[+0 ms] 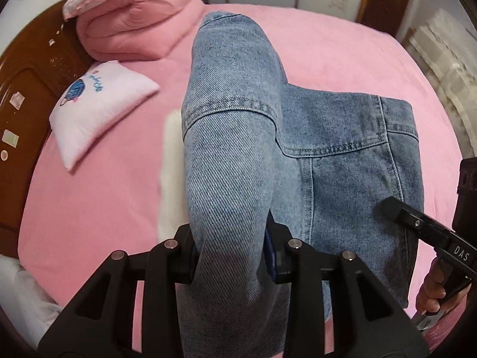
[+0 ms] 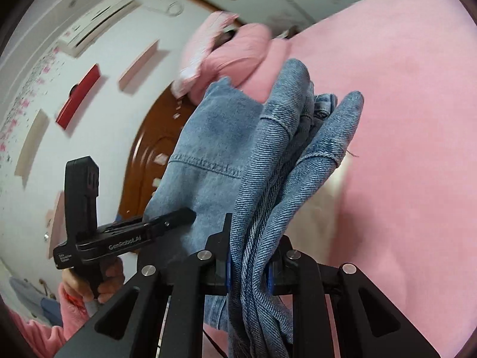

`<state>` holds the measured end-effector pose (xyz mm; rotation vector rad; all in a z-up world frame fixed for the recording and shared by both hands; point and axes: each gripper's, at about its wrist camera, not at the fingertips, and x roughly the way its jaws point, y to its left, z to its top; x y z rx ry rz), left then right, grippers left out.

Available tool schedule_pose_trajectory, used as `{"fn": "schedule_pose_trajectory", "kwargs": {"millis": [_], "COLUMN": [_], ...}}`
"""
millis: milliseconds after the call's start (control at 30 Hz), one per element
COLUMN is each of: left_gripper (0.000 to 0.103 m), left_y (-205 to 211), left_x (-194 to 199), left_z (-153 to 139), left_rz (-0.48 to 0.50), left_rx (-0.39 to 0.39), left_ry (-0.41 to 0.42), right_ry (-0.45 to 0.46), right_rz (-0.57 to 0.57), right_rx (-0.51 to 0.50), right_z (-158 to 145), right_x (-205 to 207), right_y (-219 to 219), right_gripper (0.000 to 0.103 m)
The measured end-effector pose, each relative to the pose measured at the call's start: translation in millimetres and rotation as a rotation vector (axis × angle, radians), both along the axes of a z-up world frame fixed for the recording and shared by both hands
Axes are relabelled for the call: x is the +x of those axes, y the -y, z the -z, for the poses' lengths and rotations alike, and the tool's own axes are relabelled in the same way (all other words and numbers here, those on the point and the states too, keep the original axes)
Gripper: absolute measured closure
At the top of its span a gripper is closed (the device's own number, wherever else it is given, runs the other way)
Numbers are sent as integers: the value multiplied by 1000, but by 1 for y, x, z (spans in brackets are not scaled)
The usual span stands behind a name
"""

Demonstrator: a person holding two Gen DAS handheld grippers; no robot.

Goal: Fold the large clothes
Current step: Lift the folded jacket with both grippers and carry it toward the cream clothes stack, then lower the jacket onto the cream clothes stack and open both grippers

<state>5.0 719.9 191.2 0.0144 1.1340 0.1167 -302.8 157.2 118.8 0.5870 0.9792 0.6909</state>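
A blue denim jacket (image 1: 342,155) lies partly folded over the pink bed (image 1: 328,47). My left gripper (image 1: 231,253) is shut on a thick fold of the denim, which runs forward from between its fingers. My right gripper (image 2: 249,271) is shut on a bunch of several denim layers (image 2: 268,179) and holds them up off the bed. The right gripper also shows in the left wrist view (image 1: 417,223) at the jacket's right edge. The left gripper shows in the right wrist view (image 2: 143,232), left of the denim.
A small pink pillow (image 1: 98,110) and a folded pink quilt (image 1: 134,21) lie at the bed's head by the brown wooden headboard (image 1: 29,68). A white lining strip (image 1: 171,173) shows beside the denim. White wall with shelves (image 2: 80,98) behind.
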Motion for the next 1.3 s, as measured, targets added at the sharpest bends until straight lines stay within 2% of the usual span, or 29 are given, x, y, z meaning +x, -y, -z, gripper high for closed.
{"fn": "schedule_pose_trajectory", "kwargs": {"millis": [100,133,167,200,300,333,367,400,500,600,633,667,733,800,900,933,967,1000,1033,1067,1100,1200,1300], "left_gripper": [72,72,72,72,71,64,60,56,52,49,47,46,44,43,40,37,36,35,35,34,34,34,32], "left_y": [-55,-62,-57,-73,-85,-93,-97,-106,-118,-124,-124,-109,-106,-96,-81,-73,-71,-61,-56,-48,-41,-22,-5], "left_x": [26,38,48,58,72,74,71,61,44,51,50,39,28,12,6,5,8,6,4,1,-3,-20,-53], "left_z": [18,36,56,82,155,183,194,200,201,207,209,203,206,208,206,202,203,199,197,195,194,187,177], "left_rz": [-8,-17,-20,-15,19,35,57,74,59,83,75,63,49,41,18,-1,-15,-46,-68,-107,-146,-284,-407], "left_rx": [-33,-57,-73,-91,-90,-68,-45,-65,-194,-178,-184,-190,-176,-137,-66,-11,21,84,118,164,201,272,238], "left_ry": [22,27,23,19,-6,-7,41,144,205,219,224,227,242,257,268,264,260,252,247,239,231,229,275], "right_ry": [4,1,-13,-19,-74,-130,-197,-210,-212,-215,-210,-202,-202,-215,-233,-255,-291,-312,-329,-331,-317,-284,-298], "right_rz": [-9,-9,-2,0,-2,-6,6,41,57,40,38,27,18,18,38,54,82,106,145,183,209,212,237], "right_rx": [25,24,23,8,-75,-132,-195,-207,-108,-78,-81,-90,-89,-78,-88,-95,-119,-143,-205,-271,-308,-339,-434], "right_z": [20,28,45,60,124,149,177,194,223,245,248,247,246,253,247,245,238,233,229,223,221,216,220], "right_x": [34,43,57,67,101,108,113,111,108,112,129,131,133,136,123,126,125,123,118,110,102,71,28], "right_y": [-38,-48,-60,-71,-92,-99,-101,-95,-78,-67,-65,-72,-64,-63,-40,-44,-45,-47,-45,-43,-38,-20,8], "right_gripper": [87,87,87,87,87,88,88,88,88,87,87,87,86,85,84,81,72,68,48,23,18,18,18]}}
